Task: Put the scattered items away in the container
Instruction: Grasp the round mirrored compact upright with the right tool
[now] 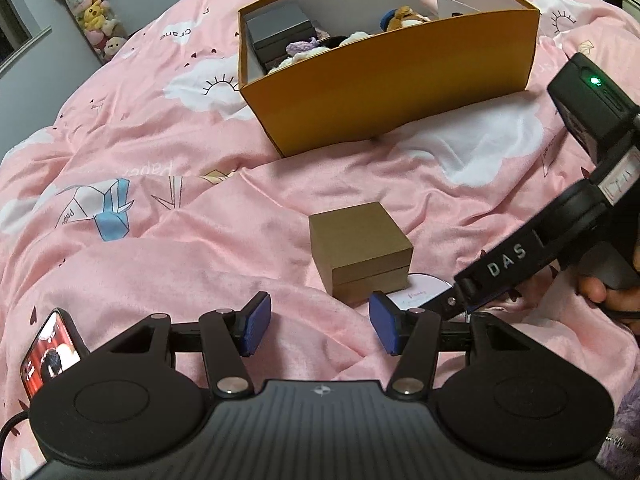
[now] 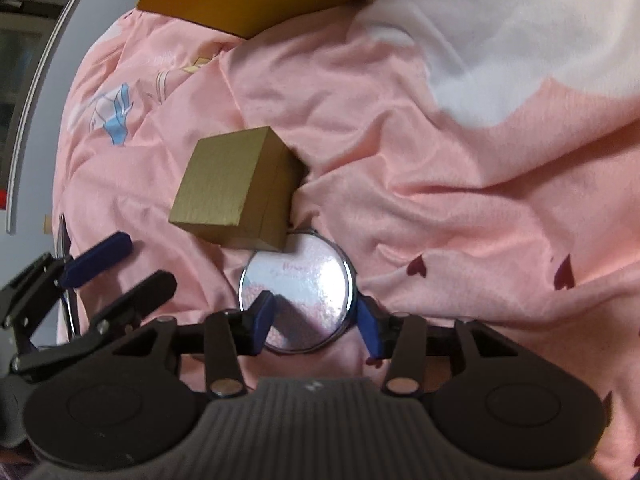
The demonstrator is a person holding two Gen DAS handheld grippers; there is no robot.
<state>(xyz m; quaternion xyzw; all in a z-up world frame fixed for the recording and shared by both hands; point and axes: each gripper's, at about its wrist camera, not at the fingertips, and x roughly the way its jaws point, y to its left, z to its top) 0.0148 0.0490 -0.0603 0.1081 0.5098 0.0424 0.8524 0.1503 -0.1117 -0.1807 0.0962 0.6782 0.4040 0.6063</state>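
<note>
While the right gripper (image 2: 316,320) straddles the round tin (image 2: 298,300), jaws apart | left gripper (image 1: 318,322) open, empty | next: close, lift into the orange box (image 1: 384,92).

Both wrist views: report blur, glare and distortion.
Left wrist view: sharp, with the fisheye bowing the orange box and bedspread. Right wrist view: softly blurred overall; the round mirror shows a pale sheen between the right hand-held gripper fingers.
</note>
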